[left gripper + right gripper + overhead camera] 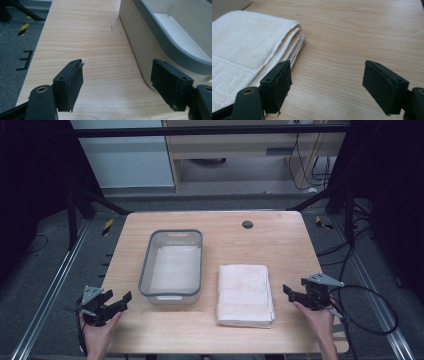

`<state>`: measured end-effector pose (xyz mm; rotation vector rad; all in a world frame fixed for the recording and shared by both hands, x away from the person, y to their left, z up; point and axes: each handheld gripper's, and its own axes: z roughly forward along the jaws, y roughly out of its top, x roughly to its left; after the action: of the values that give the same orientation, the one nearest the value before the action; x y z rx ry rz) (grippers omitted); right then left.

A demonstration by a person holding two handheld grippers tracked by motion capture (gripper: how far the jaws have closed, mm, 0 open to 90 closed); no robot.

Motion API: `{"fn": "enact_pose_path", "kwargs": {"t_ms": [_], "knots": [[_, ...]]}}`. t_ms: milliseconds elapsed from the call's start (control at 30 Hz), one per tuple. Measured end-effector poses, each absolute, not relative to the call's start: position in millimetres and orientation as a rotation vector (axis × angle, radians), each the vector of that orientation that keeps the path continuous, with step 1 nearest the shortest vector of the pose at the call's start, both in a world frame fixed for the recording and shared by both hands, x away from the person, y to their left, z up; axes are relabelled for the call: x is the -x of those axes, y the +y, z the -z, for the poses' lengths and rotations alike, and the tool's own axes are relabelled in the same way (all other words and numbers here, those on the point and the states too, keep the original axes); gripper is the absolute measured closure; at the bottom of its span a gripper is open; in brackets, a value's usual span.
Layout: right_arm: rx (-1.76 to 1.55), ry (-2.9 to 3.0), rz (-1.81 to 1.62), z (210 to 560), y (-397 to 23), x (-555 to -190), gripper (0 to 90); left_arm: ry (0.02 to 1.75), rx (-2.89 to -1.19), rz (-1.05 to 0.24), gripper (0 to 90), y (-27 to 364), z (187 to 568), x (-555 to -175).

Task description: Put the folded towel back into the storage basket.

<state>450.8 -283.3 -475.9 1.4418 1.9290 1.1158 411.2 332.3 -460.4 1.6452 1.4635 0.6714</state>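
From the high view, a folded white towel [245, 295] lies on the wooden table [280, 245], its long axis running from the near edge toward the far edge, just right of a grey-rimmed tub [171, 266] set the same way. The left gripper [120, 301] rests at the near left corner, the right gripper [290, 292] near the right edge; each is hand-held, jaws wide apart and empty.

In the left gripper view, the tub's wall [140, 42] stands close by the right-hand jaw, possibly touching.

In the right gripper view, the towel's layered edge [294, 42] lies beside the left-hand jaw, bare table between the jaws.
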Motion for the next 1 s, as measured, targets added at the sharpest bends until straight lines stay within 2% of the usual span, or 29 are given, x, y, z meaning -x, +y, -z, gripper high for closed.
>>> {"fn": "enact_pose_path", "kwargs": {"t_ms": [233, 1000], "knots": [[-1.431, 1.929, -1.122, 473.7, -282.1, -449.4, 23.5, 1.431, -1.66, -0.698, 23.6, 325.9, 456.5, -407.6], [-1.393, 1.927, -1.193, 458.2, -276.7, -445.4, 23.6, 1.342, -1.607, -0.661, 23.4, 308.6, 435.6, -396.4]]}}
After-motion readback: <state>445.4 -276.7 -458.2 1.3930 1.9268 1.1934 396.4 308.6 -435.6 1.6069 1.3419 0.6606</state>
